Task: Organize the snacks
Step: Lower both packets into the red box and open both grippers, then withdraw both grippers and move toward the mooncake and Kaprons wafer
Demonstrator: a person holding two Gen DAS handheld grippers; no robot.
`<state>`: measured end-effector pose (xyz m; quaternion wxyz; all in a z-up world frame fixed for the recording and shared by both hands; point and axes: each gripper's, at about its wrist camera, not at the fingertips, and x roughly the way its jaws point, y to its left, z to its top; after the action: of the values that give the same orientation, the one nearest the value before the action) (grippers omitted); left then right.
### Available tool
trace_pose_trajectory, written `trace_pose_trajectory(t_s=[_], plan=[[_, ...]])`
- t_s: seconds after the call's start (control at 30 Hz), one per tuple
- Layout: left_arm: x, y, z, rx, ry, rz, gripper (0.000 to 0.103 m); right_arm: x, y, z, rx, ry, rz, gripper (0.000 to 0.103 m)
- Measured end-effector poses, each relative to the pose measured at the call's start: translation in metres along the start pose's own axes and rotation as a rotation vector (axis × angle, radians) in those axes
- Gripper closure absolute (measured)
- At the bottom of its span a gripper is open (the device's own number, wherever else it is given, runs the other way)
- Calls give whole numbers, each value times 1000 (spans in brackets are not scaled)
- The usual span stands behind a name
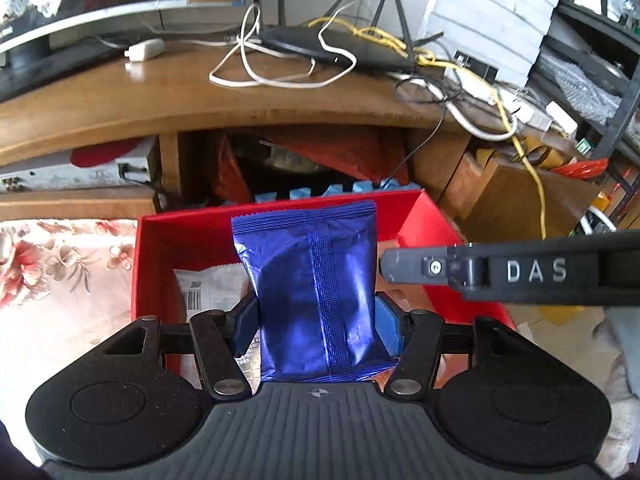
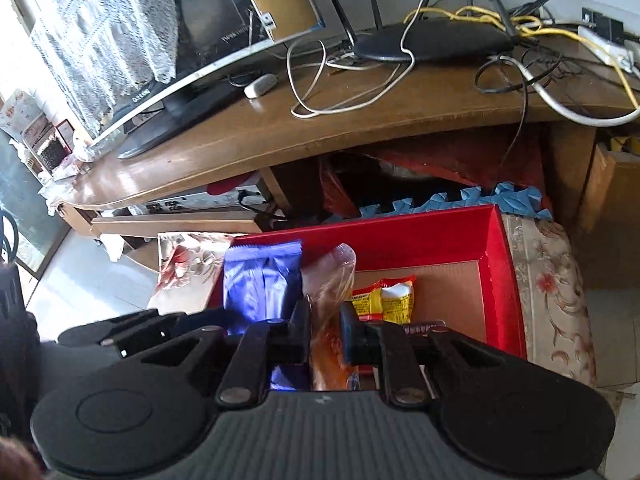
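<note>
My left gripper (image 1: 316, 320) is shut on a shiny blue snack packet (image 1: 316, 288), held upright over the open red box (image 1: 192, 224). A white packet with a barcode (image 1: 212, 292) lies in the box beneath it. My right gripper (image 2: 325, 332) is shut on a clear packet with an orange snack inside (image 2: 330, 280), also over the red box (image 2: 496, 280). A yellow and red packet (image 2: 384, 300) lies on the box's brown floor. In the right wrist view the blue packet (image 2: 260, 280) shows to the left. One finger of the right gripper (image 1: 416, 266) reaches in from the right of the left wrist view.
The box rests on a floral cloth (image 1: 60, 264) in front of a wooden desk (image 1: 160, 104). On the desk stand a monitor (image 2: 168, 60), a black router (image 2: 432, 44) and tangled cables (image 1: 280, 68). Blue foam mats (image 2: 480, 200) and red bags fill the space under the desk.
</note>
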<state>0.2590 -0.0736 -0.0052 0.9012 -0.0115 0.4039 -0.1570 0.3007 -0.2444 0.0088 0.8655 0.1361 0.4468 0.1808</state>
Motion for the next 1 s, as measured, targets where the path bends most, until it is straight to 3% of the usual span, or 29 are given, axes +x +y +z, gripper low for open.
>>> trace_pose_trajectory(t_s=[0.27, 0.33, 0.4, 0.43, 0.57, 0.67, 0.73, 0.83, 0.87, 0.93, 1.0], plan=[[16, 14, -4, -41, 40, 30, 36, 20, -11, 2, 9, 27, -44, 77], [14, 15, -5, -42, 38, 35, 34, 17, -11, 2, 10, 12, -51, 77], [9, 15, -4, -48, 31, 42, 23, 13, -11, 1, 11, 2, -59, 76], [6, 15, -4, -50, 22, 45, 22, 10, -11, 0, 11, -4, -62, 76], [-8, 17, -2, -65, -4, 52, 17, -9, -12, -5, 25, -61, -80, 71], [-26, 16, -2, -68, -36, 58, 17, -40, -6, -8, 3, -164, -106, 68], [-41, 9, -2, -47, -84, 79, 15, -66, 4, -10, -25, -264, -120, 60], [-72, -5, -7, -11, -189, 89, 4, -111, 21, -27, -81, -449, -130, 13], [-81, -10, -11, 6, -227, 92, 0, -124, 26, -35, -94, -495, -130, 5], [-96, -23, -22, 68, -273, 108, 0, -144, 29, -50, -92, -550, -81, 5], [-98, -32, -32, 110, -259, 138, 0, -148, 17, -62, -6, -523, -25, 5]])
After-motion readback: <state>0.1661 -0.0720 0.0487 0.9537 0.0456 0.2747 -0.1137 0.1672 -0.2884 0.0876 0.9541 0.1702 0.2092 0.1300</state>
